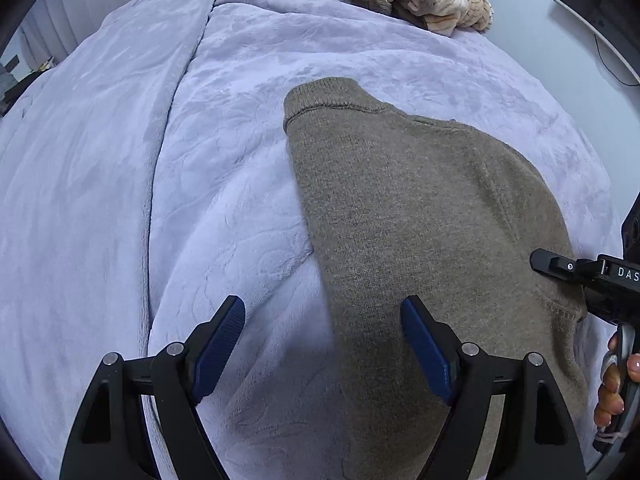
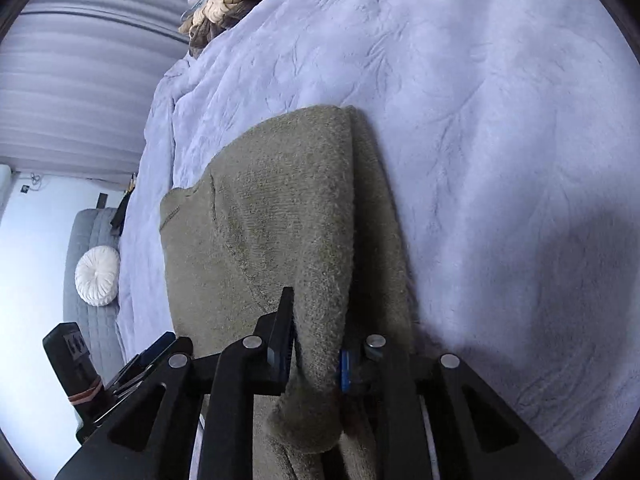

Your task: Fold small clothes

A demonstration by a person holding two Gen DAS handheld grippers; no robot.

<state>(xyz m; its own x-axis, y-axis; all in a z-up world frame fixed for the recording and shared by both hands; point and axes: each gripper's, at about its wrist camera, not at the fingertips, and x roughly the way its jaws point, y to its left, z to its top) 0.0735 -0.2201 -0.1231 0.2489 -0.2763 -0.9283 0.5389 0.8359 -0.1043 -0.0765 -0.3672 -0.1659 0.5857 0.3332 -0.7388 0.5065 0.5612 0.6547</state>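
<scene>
From the left wrist, the left gripper [image 1: 323, 320] hangs with jaws wide and empty over the near left edge of the brown sweater [image 1: 420, 208], which lies flat on the bed [image 1: 100, 160], collar at the far end. From the right wrist, the right gripper [image 2: 316, 344] has its jaws narrow, pinching a raised fold of the sweater's right side. The folding looks barely begun: one side is lifted, and the rest is left.

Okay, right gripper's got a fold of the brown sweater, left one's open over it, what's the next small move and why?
Probably lower the left gripper and close it on the sweater's near left edge, which lies between its open fingers. The right gripper already pinches a raised fold on the far side, so a second grip would let both lift and fold it evenly on the blanket.
</scene>
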